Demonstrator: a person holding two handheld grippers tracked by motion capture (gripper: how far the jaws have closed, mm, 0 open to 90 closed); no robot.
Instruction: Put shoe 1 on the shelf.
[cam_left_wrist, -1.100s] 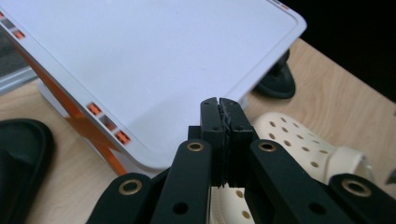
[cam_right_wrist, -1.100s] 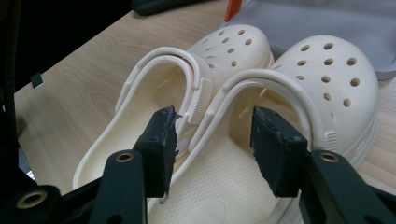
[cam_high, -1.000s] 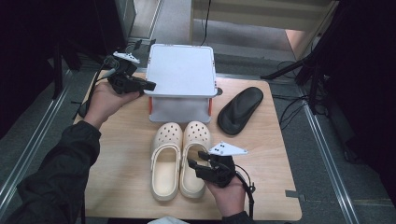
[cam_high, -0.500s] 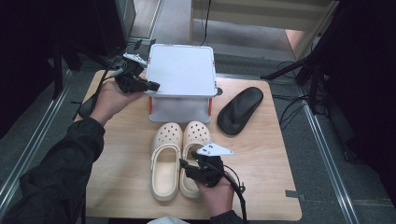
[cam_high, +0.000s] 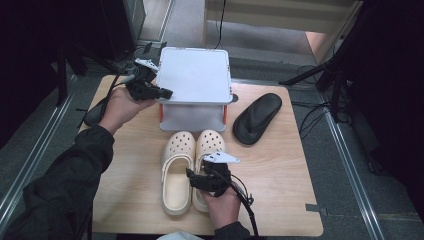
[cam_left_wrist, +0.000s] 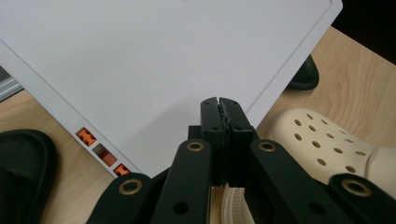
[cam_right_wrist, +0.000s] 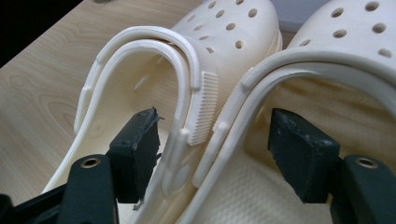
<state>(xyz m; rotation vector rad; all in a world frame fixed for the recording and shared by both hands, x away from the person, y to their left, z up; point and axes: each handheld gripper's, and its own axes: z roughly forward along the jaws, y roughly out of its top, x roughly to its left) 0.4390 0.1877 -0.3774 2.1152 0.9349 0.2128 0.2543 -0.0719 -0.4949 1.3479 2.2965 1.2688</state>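
Pair of cream clogs (cam_high: 192, 167), perforated toes, straps up, side by side mid-table w/ inner walls touching. Right gripper (cam_high: 202, 181) jaws just opened, straddling both inner walls. Left gripper (cam_high: 159, 93) jaws together over white stand (cam_high: 195, 75).

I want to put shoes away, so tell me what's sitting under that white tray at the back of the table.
The white tray is the top of a small rack with orange posts. The front gap below looks bare, but the tray hides the space farther back.
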